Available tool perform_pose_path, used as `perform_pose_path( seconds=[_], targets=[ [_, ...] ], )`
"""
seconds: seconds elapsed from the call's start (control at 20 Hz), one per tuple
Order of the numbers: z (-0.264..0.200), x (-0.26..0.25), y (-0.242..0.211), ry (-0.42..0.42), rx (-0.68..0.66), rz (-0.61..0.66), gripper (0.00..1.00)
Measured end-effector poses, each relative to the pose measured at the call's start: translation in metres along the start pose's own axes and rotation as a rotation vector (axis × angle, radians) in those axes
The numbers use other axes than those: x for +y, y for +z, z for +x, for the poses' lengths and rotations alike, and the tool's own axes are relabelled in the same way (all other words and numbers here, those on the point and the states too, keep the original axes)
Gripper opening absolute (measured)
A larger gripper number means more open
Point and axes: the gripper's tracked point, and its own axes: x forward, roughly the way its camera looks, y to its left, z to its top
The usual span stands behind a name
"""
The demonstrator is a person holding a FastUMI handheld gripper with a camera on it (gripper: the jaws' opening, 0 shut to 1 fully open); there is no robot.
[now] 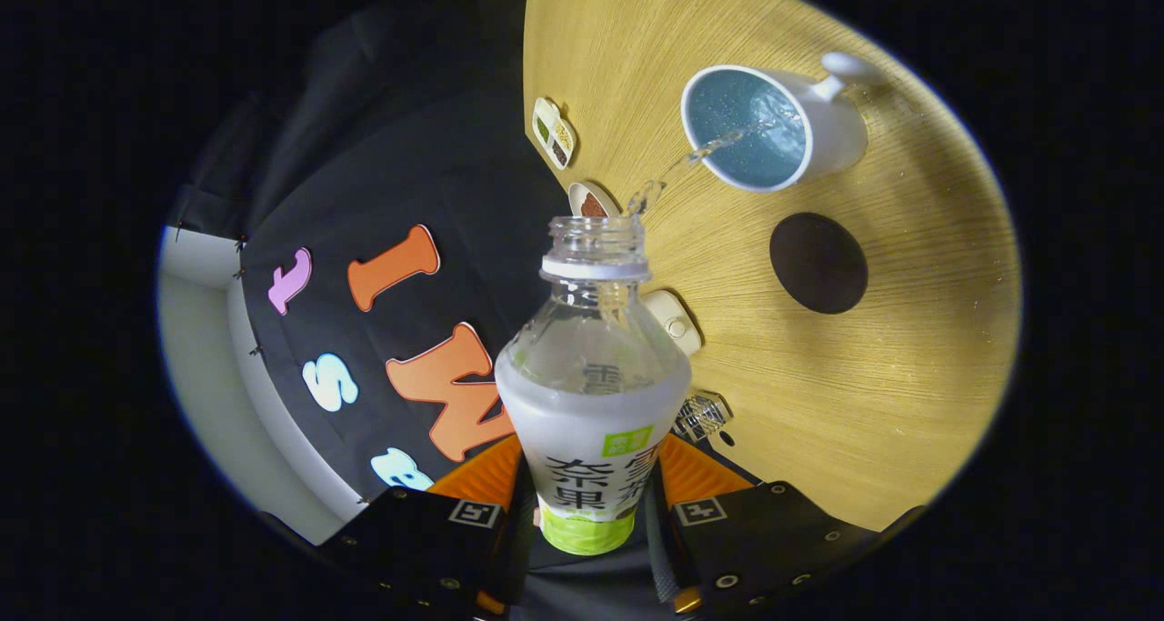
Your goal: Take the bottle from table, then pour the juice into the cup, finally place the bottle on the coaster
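My gripper (589, 485) is shut on a clear plastic bottle (591, 366) with a white and green label, both fingers pressing its sides. The bottle has no cap and is tipped toward the table. A thin stream of clear liquid (691, 157) runs from its mouth into a white cup (773, 125) with a blue inside, which stands on the wooden table (909, 348) beyond the fingers. A round dark coaster (817, 263) lies on the table beside the cup, nearer to me, with nothing on it.
Along the table's edge by the booth wall lie a small white dish with compartments (554, 131), a small round bowl (589, 203), a white rounded object (675, 323) and a clear faceted item (702, 414).
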Motion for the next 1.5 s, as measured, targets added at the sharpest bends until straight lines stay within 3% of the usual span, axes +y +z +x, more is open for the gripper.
perform_pose_path(
  seconds=[0.5, 1.5],
  targets=[
    [-0.001, -0.007, 0.008, -0.018, -0.014, 0.066, 0.55],
    [-0.001, 0.02, 0.016, 0.054, -0.013, 0.183, 0.55]
  ],
)
